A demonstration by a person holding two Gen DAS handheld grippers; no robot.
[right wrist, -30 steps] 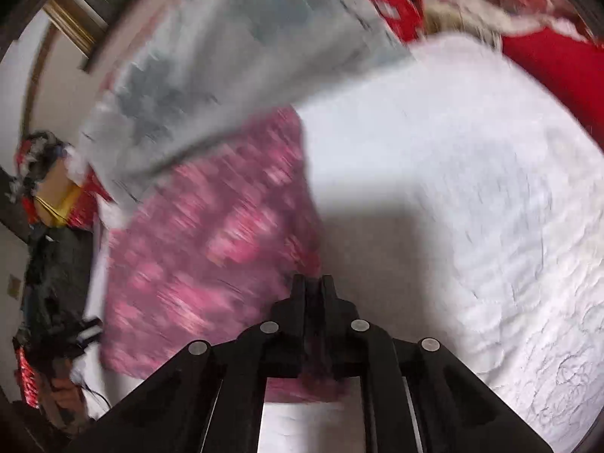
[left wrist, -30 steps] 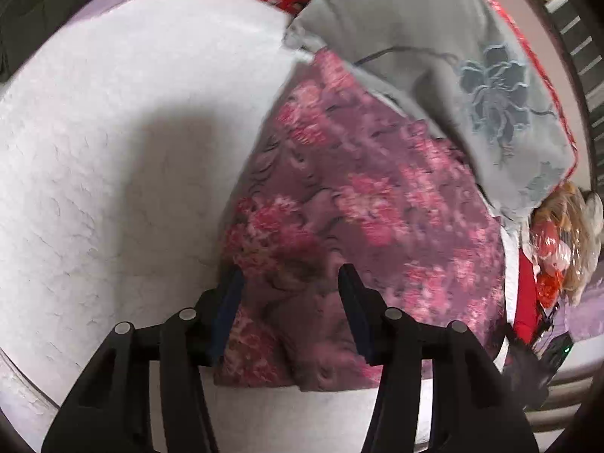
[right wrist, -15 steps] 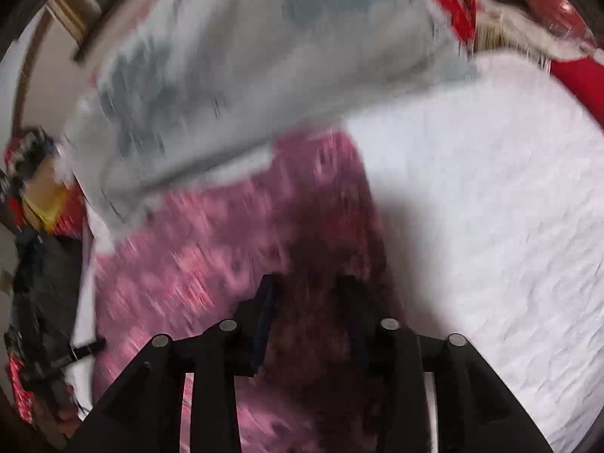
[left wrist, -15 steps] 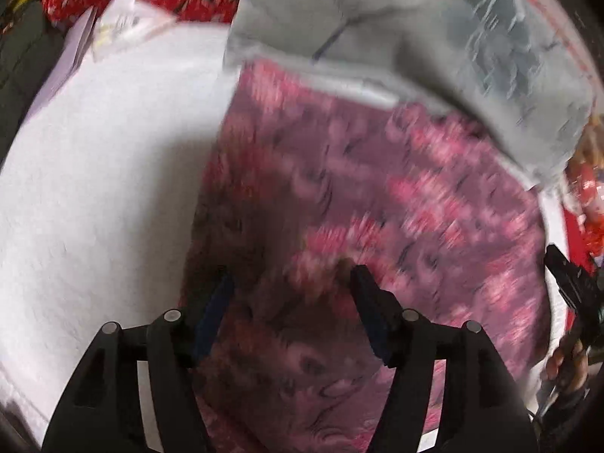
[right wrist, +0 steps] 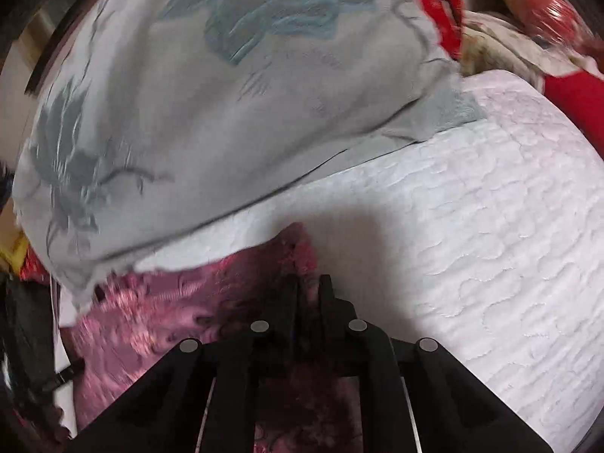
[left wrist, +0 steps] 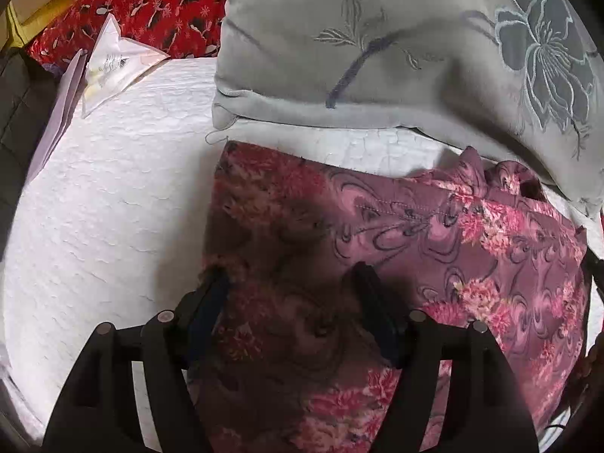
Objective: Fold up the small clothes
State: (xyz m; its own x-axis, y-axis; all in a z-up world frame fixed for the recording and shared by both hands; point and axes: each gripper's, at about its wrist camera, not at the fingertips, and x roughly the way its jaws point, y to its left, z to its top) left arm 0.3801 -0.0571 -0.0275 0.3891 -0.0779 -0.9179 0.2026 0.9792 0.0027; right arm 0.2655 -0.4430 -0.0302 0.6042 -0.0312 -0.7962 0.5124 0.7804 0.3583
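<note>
A purple garment with pink flowers [left wrist: 434,249] lies flat on the white quilted bed cover [left wrist: 105,207]. My left gripper [left wrist: 290,283] is open, its fingers straddling the cloth just above the garment's near left part. In the right wrist view the same garment [right wrist: 181,302] lies at lower left. My right gripper [right wrist: 307,287] is nearly shut, with the garment's right edge pinched between its fingers, close to the far right corner.
A grey pillow with embroidered flowers [left wrist: 396,45] lies just beyond the garment, also in the right wrist view [right wrist: 211,87]. Red patterned fabric [left wrist: 151,3] and a white paper packet [left wrist: 113,64] lie at the far left. Red items [right wrist: 566,87] sit at the far right.
Both grippers moved forward over the garment toward the pillow. My right gripper opened half a second ago and has closed again on the garment's right edge. The left stayed open.
</note>
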